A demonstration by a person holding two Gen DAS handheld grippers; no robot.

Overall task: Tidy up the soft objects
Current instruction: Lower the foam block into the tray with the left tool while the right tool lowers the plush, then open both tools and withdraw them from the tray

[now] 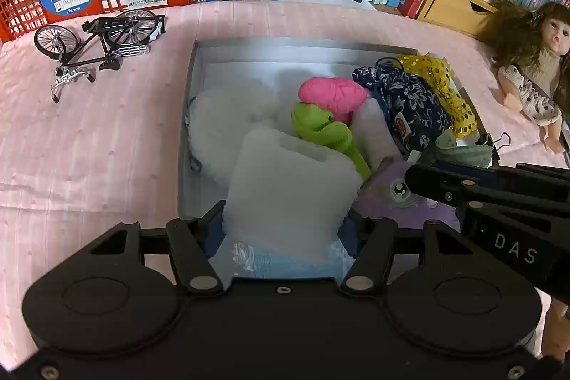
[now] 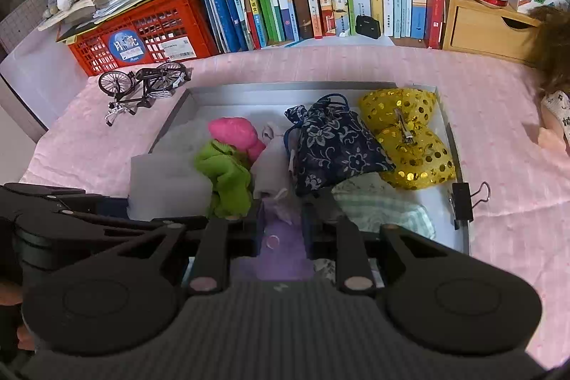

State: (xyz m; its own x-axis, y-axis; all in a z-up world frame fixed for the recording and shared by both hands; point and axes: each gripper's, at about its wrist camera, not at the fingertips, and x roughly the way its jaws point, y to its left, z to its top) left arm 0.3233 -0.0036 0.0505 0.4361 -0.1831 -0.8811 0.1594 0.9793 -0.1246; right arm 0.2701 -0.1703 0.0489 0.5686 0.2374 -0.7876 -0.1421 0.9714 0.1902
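Inside the grey tray [image 2: 449, 145], the far-left floor lay bare, offering entry from above. The white foam block [image 1: 288, 194] filled the near-left. The pink toy [image 2: 233, 132], green toy [image 2: 224, 173], floral pouch [image 2: 335, 148] and sequin bow [image 2: 409, 138] crowded the right. The model bicycle [image 2: 142, 84] stood left of the tray on open pink cloth [image 1: 107, 148].

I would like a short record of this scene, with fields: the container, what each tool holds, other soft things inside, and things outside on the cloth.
container: grey tray on the pink cloth
left tool: shut on white foam block, over the tray
right tool: shut on purple soft item, at the tray's near edge
other soft things inside: pink toy, green toy, blue flowered pouch, yellow sequin bow, pale green cloth
outside: model bicycle, doll, binder clip
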